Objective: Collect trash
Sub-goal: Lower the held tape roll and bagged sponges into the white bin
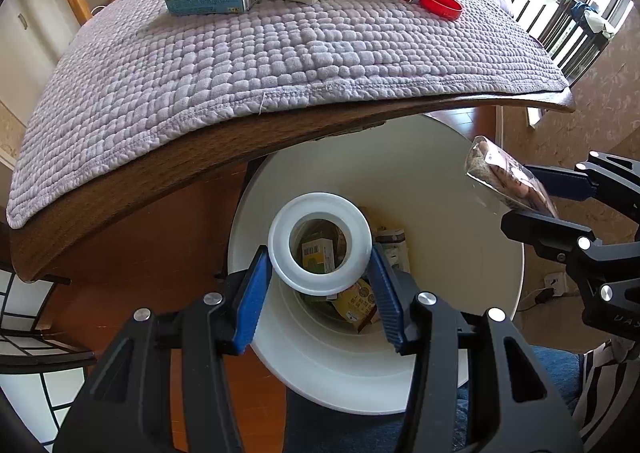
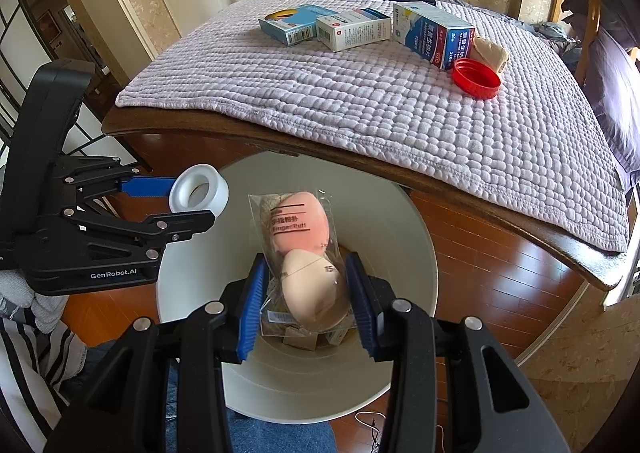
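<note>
Left wrist view: the left gripper [image 1: 320,285] pinches a white ring [image 1: 320,243], a roll of tape by the look of it, its blue pads pressed on the ring's two sides with the hole facing the camera. Straight beneath the ring sits the open mouth of a white bin [image 1: 460,213], and through the hole some boxes and packets already lying at the bottom can be seen. To the right in this view, the right gripper [image 1: 532,193] comes in over the bin's right rim with a clear packet.

In the right wrist view the right gripper [image 2: 306,293] is clamped on that clear packet [image 2: 300,245], which holds two egg-shaped makeup sponges, one pink and one beige. The packet's long axis runs away from the gripper, out over the bin [image 2: 400,221], so it hangs directly above the opening. The left gripper [image 2: 192,205] with its ring [image 2: 199,189] hangs over the bin's left rim.

Both held things lie above the bin, so the next move likely needs only a release from each; the ring sits closer to the rim and could clip it. Farther off, on the quilted cover of the desk [image 2: 360,113], three boxes [image 2: 352,29] and a red lid [image 2: 476,78] are not yet collected.
</note>
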